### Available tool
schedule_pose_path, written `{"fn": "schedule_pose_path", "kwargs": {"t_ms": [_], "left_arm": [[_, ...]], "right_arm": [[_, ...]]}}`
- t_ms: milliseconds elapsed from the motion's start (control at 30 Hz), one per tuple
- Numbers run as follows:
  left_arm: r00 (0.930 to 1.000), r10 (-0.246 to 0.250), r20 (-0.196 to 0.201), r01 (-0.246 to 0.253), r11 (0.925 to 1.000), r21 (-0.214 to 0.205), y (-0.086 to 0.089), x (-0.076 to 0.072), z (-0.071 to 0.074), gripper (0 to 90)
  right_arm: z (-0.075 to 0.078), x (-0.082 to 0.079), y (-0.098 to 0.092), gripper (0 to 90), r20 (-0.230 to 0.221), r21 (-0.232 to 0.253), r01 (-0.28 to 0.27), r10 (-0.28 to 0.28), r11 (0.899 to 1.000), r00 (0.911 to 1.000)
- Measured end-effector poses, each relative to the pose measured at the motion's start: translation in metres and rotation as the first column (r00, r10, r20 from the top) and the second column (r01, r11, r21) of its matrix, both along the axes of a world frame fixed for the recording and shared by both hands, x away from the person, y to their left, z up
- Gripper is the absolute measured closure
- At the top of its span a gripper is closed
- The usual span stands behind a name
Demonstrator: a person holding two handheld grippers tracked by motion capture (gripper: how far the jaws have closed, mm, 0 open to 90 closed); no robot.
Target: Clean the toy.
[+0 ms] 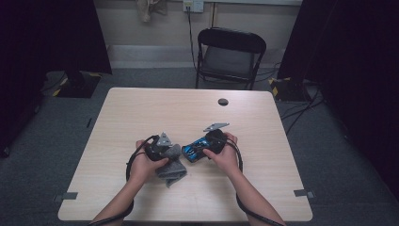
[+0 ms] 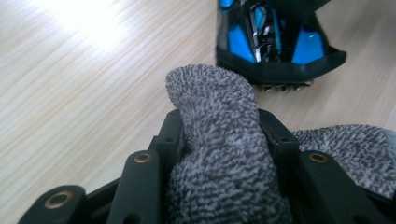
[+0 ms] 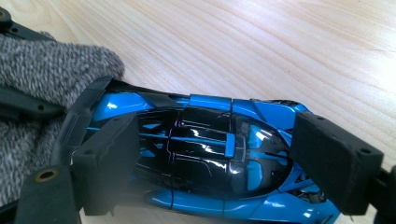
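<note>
2 hand-held grippers: left [image 2: 219, 140] pinches nubby grey cloth [image 2: 219, 154], right [image 3: 224, 163] clamps glossy (blue-black) toy car [image 3: 210, 154].

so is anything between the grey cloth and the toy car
Nothing visible. The grey cloth, pinched in the left gripper, has its folded tip right by the end of the blue and black toy car, with bare table around them. The right gripper has its jaws on either side of the car.

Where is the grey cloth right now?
In the high view the grey cloth lies near the table's front edge, pinched in the left tool, beside the blue toy car.
</note>
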State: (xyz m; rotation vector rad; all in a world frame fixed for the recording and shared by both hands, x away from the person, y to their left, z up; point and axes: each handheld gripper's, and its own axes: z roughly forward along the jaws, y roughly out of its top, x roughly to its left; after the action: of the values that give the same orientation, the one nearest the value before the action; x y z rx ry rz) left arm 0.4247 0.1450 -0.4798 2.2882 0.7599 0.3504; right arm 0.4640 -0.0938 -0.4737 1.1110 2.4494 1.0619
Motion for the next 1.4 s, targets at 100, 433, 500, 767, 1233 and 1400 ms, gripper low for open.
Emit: {"fn": "schedule_pose_path", "kwargs": {"t_ms": [100, 433, 500, 767, 1233, 1400], "left_arm": [[0.9999, -0.016, -0.002, 0.016, 0.9999, 0.0, -0.004, -0.001, 0.0, 58.5], [0.9994, -0.035, -0.005, 0.035, 0.9994, 0.006, -0.013, -0.007, 0.0, 58.2], [0.999, -0.045, -0.005, 0.045, 0.9989, 0.01, -0.014, -0.01, 0.0, 58.2], [0.9986, -0.052, -0.005, 0.052, 0.9986, -0.009, -0.015, -0.02, -0.002, 58.2], [0.9924, -0.12, -0.025, 0.12, 0.9927, -0.011, -0.035, -0.038, 0.0, 58.5], [0.9872, -0.156, -0.032, 0.156, 0.9876, -0.018, -0.042, -0.041, 0.0, 58.6]], "right_arm": [[0.0, 0.0, 0.0, 15.5, 0.0, -0.002, 0.001, -0.001, 1.0, 1.0], [0.0, 0.0, 0.0, 15.5, -0.001, -0.003, 0.004, -0.004, 1.0, 1.0], [0.0, 0.0, 0.0, 15.5, -0.002, -0.004, 0.003, -0.003, 1.0, 1.0], [0.0, 0.0, 0.0, 15.5, -0.001, -0.001, 0.003, -0.003, 1.0, 1.0], [0.0, -0.001, 0.0, 15.6, 0.004, 0.002, 0.011, -0.011, 1.0, 0.9999], [-0.001, -0.002, 0.0, 15.6, 0.007, 0.006, 0.014, -0.014, 1.0, 0.9999]]}}
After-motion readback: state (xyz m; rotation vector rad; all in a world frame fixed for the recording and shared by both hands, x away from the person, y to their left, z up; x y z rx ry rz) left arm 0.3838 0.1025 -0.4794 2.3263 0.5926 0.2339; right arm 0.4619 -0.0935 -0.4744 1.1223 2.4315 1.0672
